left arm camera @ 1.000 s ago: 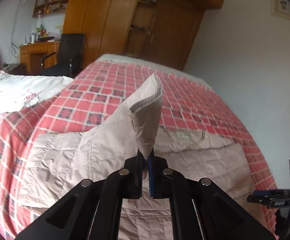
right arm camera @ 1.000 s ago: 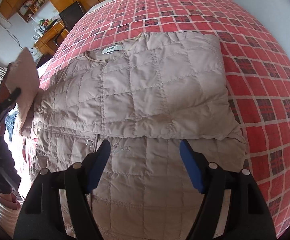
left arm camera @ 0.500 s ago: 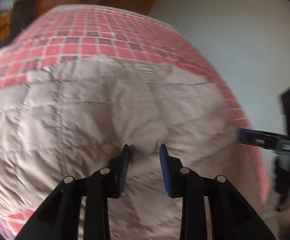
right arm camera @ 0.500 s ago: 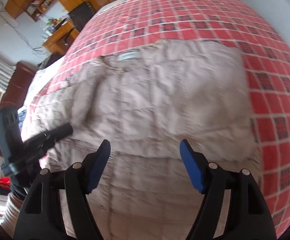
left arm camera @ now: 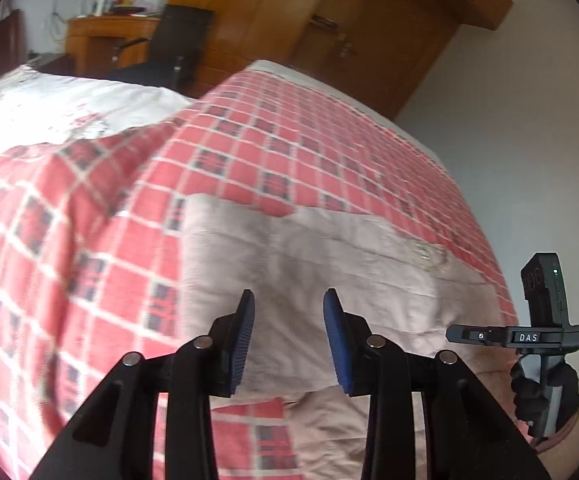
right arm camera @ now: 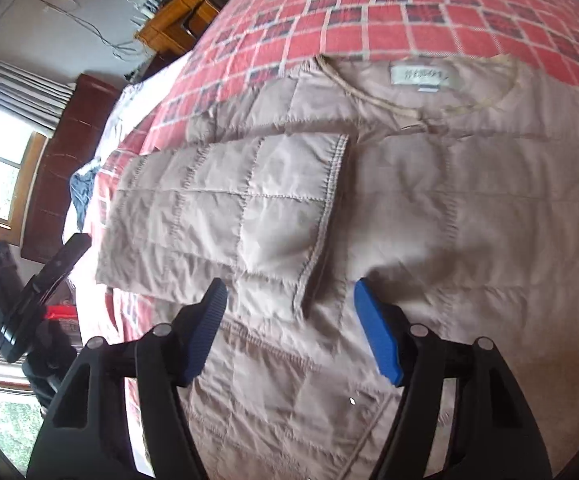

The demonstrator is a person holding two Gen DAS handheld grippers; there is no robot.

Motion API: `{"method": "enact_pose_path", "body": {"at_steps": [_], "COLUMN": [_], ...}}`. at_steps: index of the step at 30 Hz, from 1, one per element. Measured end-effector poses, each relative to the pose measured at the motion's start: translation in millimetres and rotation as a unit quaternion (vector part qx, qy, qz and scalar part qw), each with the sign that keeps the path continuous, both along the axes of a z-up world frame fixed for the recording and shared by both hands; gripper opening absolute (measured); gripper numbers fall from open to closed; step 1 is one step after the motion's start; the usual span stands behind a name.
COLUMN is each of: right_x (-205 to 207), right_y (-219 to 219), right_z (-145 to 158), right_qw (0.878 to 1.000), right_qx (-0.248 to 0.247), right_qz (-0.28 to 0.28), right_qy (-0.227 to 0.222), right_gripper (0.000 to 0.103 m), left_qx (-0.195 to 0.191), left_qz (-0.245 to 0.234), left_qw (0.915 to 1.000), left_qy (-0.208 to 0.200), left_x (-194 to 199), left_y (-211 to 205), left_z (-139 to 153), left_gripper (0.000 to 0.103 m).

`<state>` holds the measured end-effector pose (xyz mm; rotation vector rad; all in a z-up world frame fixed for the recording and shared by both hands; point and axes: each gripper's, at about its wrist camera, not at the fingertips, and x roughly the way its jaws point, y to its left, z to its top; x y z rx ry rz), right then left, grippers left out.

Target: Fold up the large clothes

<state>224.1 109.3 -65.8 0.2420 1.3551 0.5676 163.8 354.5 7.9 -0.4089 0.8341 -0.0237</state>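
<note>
The beige quilted jacket point(right arm camera: 429, 208) lies flat on the red checked bed point(left arm camera: 273, 152), one sleeve point(right arm camera: 229, 208) folded across its chest — the left gripper point(left arm camera: 289, 336) and right gripper point(right arm camera: 289, 332) both hover over it, jaws spread, holding nothing.

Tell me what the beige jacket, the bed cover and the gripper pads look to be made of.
Jacket: thin, smooth woven shell, likely nylon or polyester, padded; stitched quilt squares puff slightly and catch a faint sheen.
Bed cover: matte woven cloth, perhaps cotton; red check pattern, soft wrinkles.
Right gripper pads: blue, ribbed, probably rubber or soft plastic, on glossy black plastic arms.
</note>
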Motion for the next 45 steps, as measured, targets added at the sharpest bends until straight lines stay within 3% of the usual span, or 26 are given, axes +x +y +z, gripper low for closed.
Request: {"method": "enact_pose_path", "body": {"at_steps": [3, 4, 7, 15, 20, 24, 30, 35, 39, 42, 45], "right_x": [8.5, 9.6, 8.7, -1.7, -9.0, -17.5, -18.7, -17.8, -15.6, -16.8, -21.2], "right_y": [13.1, 14.0, 5.8, -94.2, -163.4, -208.0, -208.4, -210.5, -207.8, -205.4, -193.0], "right_z": [-15.9, -17.4, -7.0, 78.6, 93.6, 78.2, 8.3, -35.3, -27.2, 6.0, 35.4], "right_qw": [1.0, 0.999, 0.999, 0.993, 0.986, 0.982, 0.983, 0.983, 0.984, 0.978, 0.979], "right_qx": [0.015, 0.021, 0.049, 0.065, 0.033, 0.025, -0.039, -0.04, -0.049, -0.087, -0.08], "right_qz": [0.006, 0.007, 0.001, -0.067, -0.127, -0.163, -0.172, -0.177, -0.172, -0.182, -0.166], "right_qy": [0.027, 0.03, 0.021, -0.077, -0.106, -0.096, -0.043, -0.009, -0.008, -0.049, -0.09], "right_gripper": [0.032, 0.017, 0.01, 0.008, 0.007, 0.007, 0.007, 0.008, 0.012, 0.024, 0.024], "left_qx": [0.006, 0.007, 0.007, 0.024, 0.039, 0.052, 0.097, 0.109, 0.114, 0.097, 0.106], "left_qz": [0.018, 0.024, 0.037, 0.008, -0.035, -0.077, -0.114, -0.121, -0.119, -0.113, -0.114], "left_qw": [0.9998, 0.9997, 0.9993, 0.9996, 0.9986, 0.9957, 0.9871, 0.9837, 0.983, 0.9877, 0.9874], "left_qy": [0.005, 0.006, 0.001, -0.009, -0.008, 0.002, 0.058, 0.077, 0.081, 0.047, 0.025], "left_x": [-4.0, -5.4, -4.4, 4.1, 20.8, 35.2, 59.1, 64.4, 64.6, 58.3, 56.3], "left_y": [11.6, 13.5, 18.9, -3.5, -42.5, -77.6, -115.7, -120.9, -121.5, -118.0, -130.0], "left_z": [-3.1, -2.8, 2.1, 10.7, 8.7, 1.5, -38.1, -60.3, -50.8, -22.1, -3.5], "left_gripper": [0.038, 0.04, 0.041, 0.043, 0.043, 0.043, 0.043, 0.043, 0.043, 0.043, 0.043]}}
